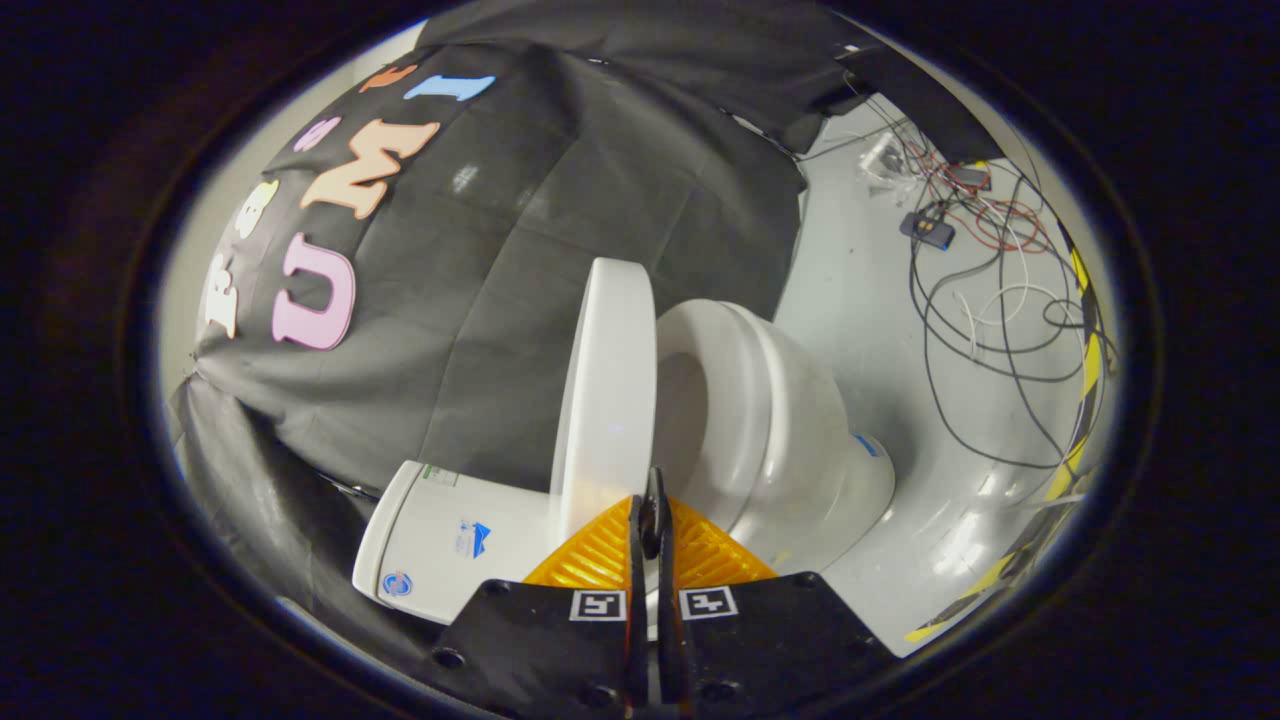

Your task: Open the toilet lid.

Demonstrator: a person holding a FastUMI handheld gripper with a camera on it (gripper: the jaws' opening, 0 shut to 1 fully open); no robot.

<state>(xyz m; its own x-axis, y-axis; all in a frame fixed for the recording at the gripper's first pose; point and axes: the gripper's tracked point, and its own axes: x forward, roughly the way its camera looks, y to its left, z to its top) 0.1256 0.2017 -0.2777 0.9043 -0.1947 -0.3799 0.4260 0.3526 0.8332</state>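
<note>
Toilet lid, white glossy plastic oval (pixel 605 400), stands raised, leaning toward white ceramic tank (pixel 440 545) at black cloth wall. White ceramic bowl (pixel 770 420) with seat ring exposed beyond it, open to me. I judge task essentially done: lid past balance point, so it rests there unaided. My gripper (pixel 655 520) sits just at lid's lower edge, jaws pressed together, nothing pinched between them; closed tips likely served as pusher. Loose black and red cables (pixel 990 290) lie on grey floor, well apart from toilet.
</note>
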